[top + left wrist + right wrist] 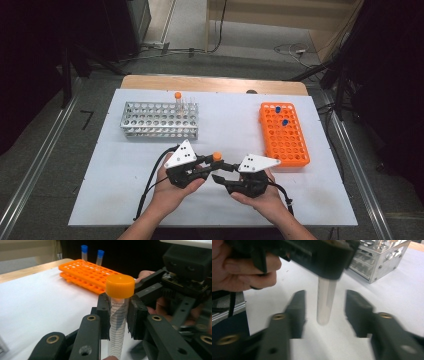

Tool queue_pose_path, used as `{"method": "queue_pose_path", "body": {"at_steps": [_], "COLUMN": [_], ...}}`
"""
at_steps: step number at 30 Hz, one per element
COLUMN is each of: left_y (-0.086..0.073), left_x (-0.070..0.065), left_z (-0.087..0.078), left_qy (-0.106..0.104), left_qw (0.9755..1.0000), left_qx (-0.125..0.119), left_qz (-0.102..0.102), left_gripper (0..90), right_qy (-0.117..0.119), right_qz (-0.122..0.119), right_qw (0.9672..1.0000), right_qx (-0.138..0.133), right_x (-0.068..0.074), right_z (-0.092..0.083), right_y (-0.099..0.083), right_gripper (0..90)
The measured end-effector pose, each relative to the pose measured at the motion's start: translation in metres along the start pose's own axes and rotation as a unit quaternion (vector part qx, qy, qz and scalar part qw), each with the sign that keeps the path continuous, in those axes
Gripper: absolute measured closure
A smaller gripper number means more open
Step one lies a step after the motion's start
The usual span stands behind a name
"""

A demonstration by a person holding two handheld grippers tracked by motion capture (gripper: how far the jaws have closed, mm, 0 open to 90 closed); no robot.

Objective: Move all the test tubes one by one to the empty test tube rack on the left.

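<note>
Tube (118, 322) upright, orange cap (120, 286) uppermost

tube (117, 322): clear plastic, black graduation lines down the side, rounded bottom end
cap (120, 286): orange, screw type, sat on top of the tube
pose: upright in the left gripper view, cap up; bottom end (323, 320) hung free above the white table sheet
hold: pinched just under the cap between two black pads, one each side; lower part of the tube stood in an open gap, touching nothing
location: high view showed the cap (217, 156) over the near middle of the table
</note>
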State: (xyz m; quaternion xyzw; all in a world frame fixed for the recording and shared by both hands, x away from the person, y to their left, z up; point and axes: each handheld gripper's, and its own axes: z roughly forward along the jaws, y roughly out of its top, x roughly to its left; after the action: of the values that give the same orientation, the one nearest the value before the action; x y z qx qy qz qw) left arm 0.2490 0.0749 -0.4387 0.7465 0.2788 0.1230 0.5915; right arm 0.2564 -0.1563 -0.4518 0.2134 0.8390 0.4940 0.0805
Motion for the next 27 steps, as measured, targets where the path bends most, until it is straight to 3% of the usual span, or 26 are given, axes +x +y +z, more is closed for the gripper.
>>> {"method": "queue_pose_path", "body": {"at_steps": [3,5,8,11,13,18,27], "left_y": [0.001,0.001,0.002,0.004,0.007,0.016,0.034], "left_x": [0.008,0.013,0.024,0.034,0.041,0.055,0.085], "left_z": [-0.005,-0.009,-0.016,-0.020,-0.022,-0.027,-0.037], "left_qy": [0.010,0.016,0.028,0.040,0.048,0.071,0.122], "left_qw": [0.9999,0.9999,0.9995,0.9990,0.9986,0.9971,0.9918], "left_qx": [-0.003,-0.004,-0.010,-0.016,-0.018,-0.021,-0.032], "left_qz": [-0.004,-0.001,-0.008,-0.015,-0.017,-0.016,-0.016], "left_gripper": [75.1,75.1,75.1,75.2,75.1,75.2,75.2], "right_qy": [-0.007,0.001,-0.010,-0.011,-0.018,-0.024,-0.058], "right_qz": [0.009,0.018,0.017,0.032,0.034,0.040,0.056], "right_qw": [0.9999,0.9998,0.9998,0.9993,0.9991,0.9987,0.9966], "right_qx": [-0.002,-0.006,-0.005,-0.013,-0.015,-0.019,-0.018], "right_x": [-0.006,-0.012,-0.019,-0.028,-0.033,-0.045,-0.062], "right_z": [-0.007,-0.012,-0.021,-0.032,-0.039,-0.057,-0.086], "right_y": [-0.001,-0.002,-0.006,-0.011,-0.014,-0.021,-0.041], "right_gripper": [30.8,22.6,14.5,8.8,0.6,0.0,0.0]}}
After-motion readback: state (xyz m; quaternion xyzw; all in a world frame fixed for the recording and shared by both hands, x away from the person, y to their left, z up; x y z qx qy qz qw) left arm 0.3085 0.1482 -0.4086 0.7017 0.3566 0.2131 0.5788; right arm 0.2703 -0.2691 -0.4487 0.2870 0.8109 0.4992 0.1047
